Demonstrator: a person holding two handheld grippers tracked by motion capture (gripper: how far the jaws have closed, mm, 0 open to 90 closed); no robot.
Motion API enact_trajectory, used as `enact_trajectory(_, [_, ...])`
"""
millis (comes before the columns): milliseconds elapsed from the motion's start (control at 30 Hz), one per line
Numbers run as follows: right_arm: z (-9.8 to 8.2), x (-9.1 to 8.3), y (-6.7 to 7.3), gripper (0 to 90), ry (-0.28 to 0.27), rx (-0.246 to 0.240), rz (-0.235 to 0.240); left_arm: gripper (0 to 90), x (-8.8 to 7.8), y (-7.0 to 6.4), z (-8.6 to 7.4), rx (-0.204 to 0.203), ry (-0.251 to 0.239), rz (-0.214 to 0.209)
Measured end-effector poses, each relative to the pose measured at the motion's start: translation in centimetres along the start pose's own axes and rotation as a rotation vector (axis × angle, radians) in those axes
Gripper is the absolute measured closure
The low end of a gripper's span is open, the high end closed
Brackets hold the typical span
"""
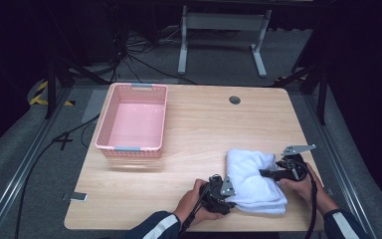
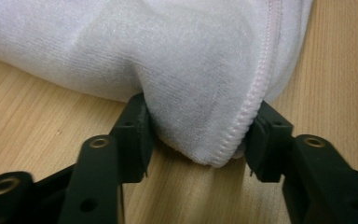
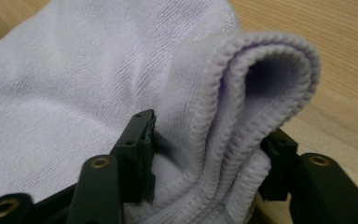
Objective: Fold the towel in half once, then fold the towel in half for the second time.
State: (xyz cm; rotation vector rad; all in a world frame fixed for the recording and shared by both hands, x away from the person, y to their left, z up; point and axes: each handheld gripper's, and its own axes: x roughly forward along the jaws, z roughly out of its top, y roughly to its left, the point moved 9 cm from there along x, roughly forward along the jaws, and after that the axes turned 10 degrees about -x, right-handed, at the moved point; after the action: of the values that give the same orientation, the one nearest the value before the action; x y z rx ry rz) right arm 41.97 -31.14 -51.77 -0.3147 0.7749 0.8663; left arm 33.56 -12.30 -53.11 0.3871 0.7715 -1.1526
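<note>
1. A folded white towel (image 1: 254, 180) lies at the table's (image 1: 199, 129) near right corner, close to the front edge.
2. The left gripper (image 1: 227, 190) pinches the towel's left side; the right gripper (image 1: 267, 174) clamps its stacked right edge.
3. A pink basket (image 1: 110, 124) sits far left, with bare wood between.

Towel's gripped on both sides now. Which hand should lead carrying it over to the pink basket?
Left, probably. The left gripper pinches the towel at the edge nearer the pink basket, up-left across the table. The right gripper clamps the far side, so it would follow.
</note>
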Motion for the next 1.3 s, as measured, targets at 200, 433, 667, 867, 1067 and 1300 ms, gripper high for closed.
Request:
enact_trajectory(200, [0.2,-0.1,0.2,58.0,-0.010,-0.004,0.001,62.2,0.1,0.2,0.2,0.003,-0.003,-0.005])
enact_trajectory(433, [0.5,-0.3,0.4,62.8,-0.025,-0.039,-0.025,63.3,0.0,0.3,0.2,0.009,-0.005,-0.010])
enact_trajectory(667, [1.3,-0.4,0.6,65.5,-0.046,-0.056,-0.023,64.0,-0.3,0.7,0.0,-0.001,-0.010,0.001])
enact_trajectory(867, [2.9,0.3,0.6,66.0,-0.060,-0.084,-0.018,64.9,-1.4,2.1,-0.1,-0.009,-0.012,0.028])
enact_trajectory(1067, [5.5,0.9,0.5,66.0,-0.090,-0.106,-0.016,65.3,-3.2,4.4,-0.1,-0.013,-0.043,0.087])
enact_trajectory(1300, [8.3,2.0,0.4,66.0,-0.109,-0.131,-0.014,65.6,-5.2,6.0,0.2,-0.031,-0.090,0.126])
